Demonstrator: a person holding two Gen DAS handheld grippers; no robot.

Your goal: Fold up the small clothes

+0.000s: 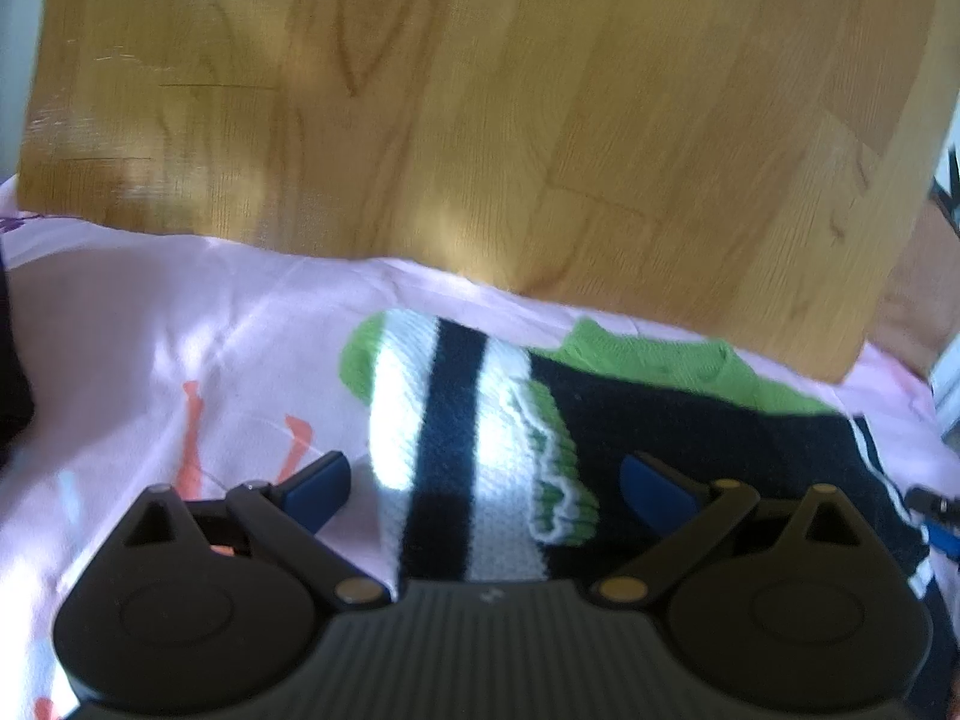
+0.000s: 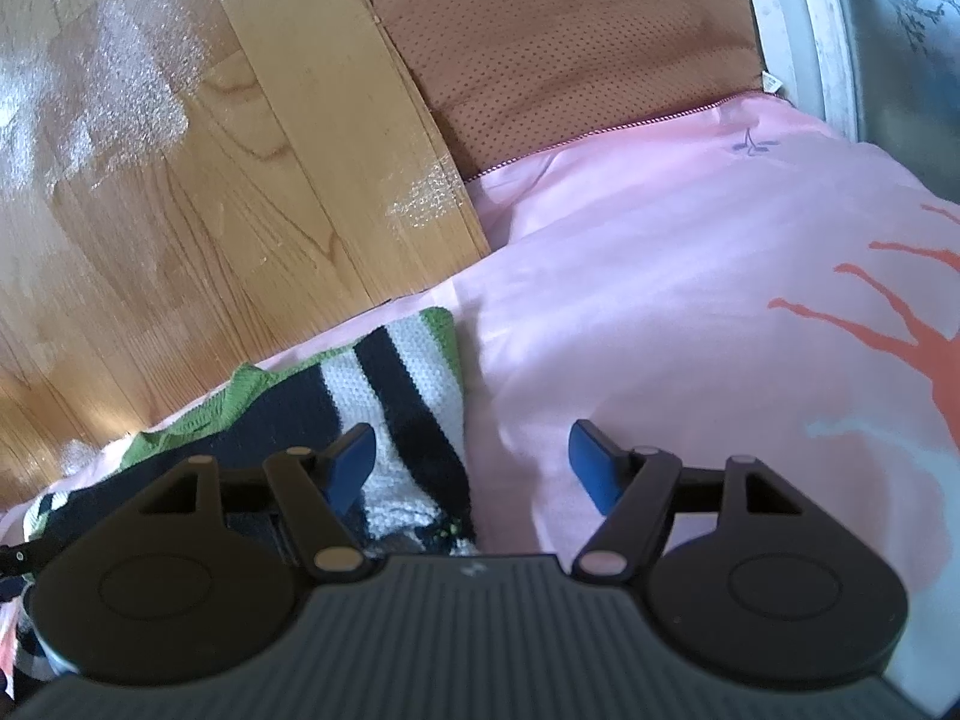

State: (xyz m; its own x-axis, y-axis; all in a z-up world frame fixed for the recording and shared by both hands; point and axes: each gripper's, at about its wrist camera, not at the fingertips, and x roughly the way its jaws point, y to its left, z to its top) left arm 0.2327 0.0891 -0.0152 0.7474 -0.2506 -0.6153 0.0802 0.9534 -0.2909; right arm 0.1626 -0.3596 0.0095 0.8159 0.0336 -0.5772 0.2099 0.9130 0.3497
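On the pink sheet (image 1: pixel 180 348) by the wooden headboard (image 1: pixel 480 90) lies a small knitted garment (image 1: pixel 456 420), striped in white and black with green trim. From where the left-hand tool looks down, one striped part with a green rounded end is laid over the darker black body, its scalloped green-and-white edge (image 1: pixel 558 480) resting on top, so one fold seems to be made; whether it is a sleeve or a whole half turned in I cannot tell. The black part spreads away to the right toward a green collar-like edge (image 1: pixel 690 360) near the board and looks not yet folded. The left gripper (image 1: pixel 486 480) hangs just above the striped part with its blue pads well apart, one over the sheet and one over the black knit, gripping nothing. The right gripper (image 2: pixel 471 459) is likewise spread wide and empty: its one pad (image 2: pixel 351 462) sits over the striped cloth, the other pad (image 2: pixel 594 462) over bare pink sheet, with the garment's edge between them. An orange mesh cushion (image 2: pixel 570 42) lies beyond, untouched. My guess is that the work is partway through: a first flap is over, the pile needs at least another fold and some squaring up, and I see no other clothes waiting or finished.
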